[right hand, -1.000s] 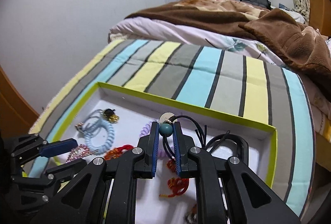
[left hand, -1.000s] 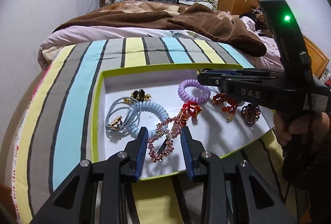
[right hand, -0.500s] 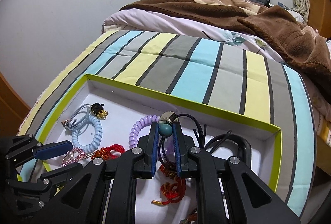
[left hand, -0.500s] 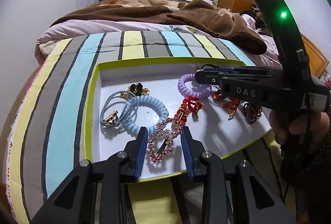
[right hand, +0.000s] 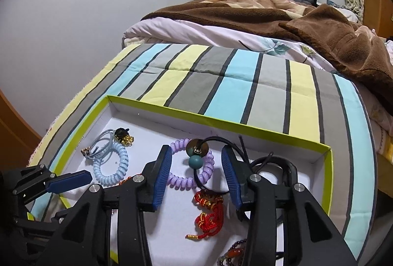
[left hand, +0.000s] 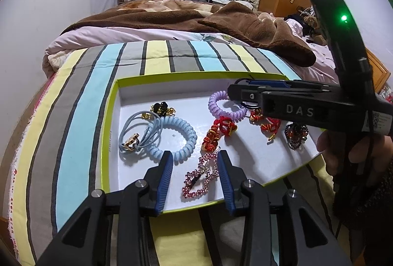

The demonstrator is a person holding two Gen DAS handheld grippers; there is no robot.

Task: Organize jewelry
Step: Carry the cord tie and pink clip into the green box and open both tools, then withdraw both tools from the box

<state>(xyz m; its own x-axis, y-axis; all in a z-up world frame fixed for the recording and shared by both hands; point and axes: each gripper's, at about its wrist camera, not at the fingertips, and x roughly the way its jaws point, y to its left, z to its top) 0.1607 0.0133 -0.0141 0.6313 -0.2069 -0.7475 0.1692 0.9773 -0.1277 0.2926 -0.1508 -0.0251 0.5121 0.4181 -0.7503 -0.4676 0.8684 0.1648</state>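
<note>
Left gripper hovers low over the tray's near edge, jaws apart around the pink beaded clip. Right gripper reaches in level, jaws wide, black cord necklace lying loose between them. Two coil ties: one blue, one purple.

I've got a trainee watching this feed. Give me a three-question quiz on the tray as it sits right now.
1. True or false: the right claw is clamped on the teal bead necklace.
2. Which item lies between the left claw's fingers? A) purple coil tie B) pink beaded clip C) blue coil tie
3. Fill in: the teal bead rests on top of the ______ coil tie.

Key
1. False: its jaws stand open with the bead loose between them.
2. B, the pink beaded clip.
3. Purple.
</note>
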